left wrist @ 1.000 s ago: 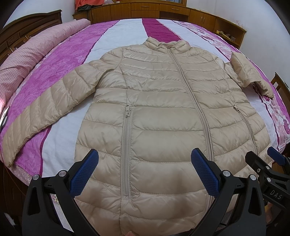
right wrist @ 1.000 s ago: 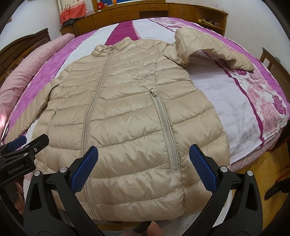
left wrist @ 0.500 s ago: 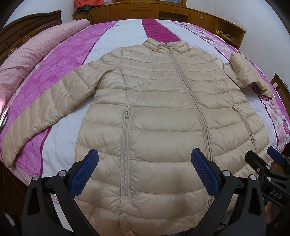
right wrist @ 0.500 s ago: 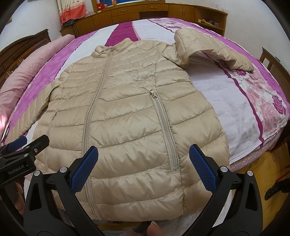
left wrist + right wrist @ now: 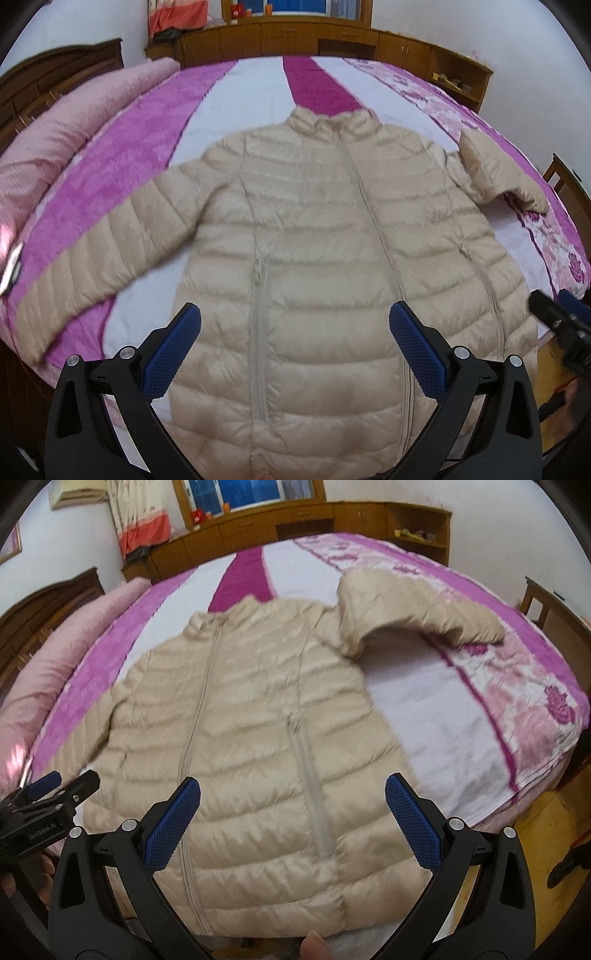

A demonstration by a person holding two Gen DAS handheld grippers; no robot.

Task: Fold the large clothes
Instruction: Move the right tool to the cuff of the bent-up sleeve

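My left gripper (image 5: 294,349) is spread wide and holds nothing; it hangs over the bottom centre of its frame, above the hem area of the jacket (image 5: 325,266). My right gripper (image 5: 292,827) is just as wide apart and equally empty, low in its own frame over the same hem end.

The jacket lies flat, front up and zipped, on the bed (image 5: 240,88). Its long axis runs from the hem at the bottom of each frame up to the collar near upper centre, straight away from both grippers.

Its left sleeve (image 5: 96,258) stretches out flat toward the lower left of the left view, so my left hand is the nearer one for it. The right sleeve (image 5: 417,613) is humped up and bent toward the upper right of the right view, nearer my right hand.

I count one jacket, two sleeves, one centre zip, two pocket zips and two grippers. I judge the fold is not yet begun.
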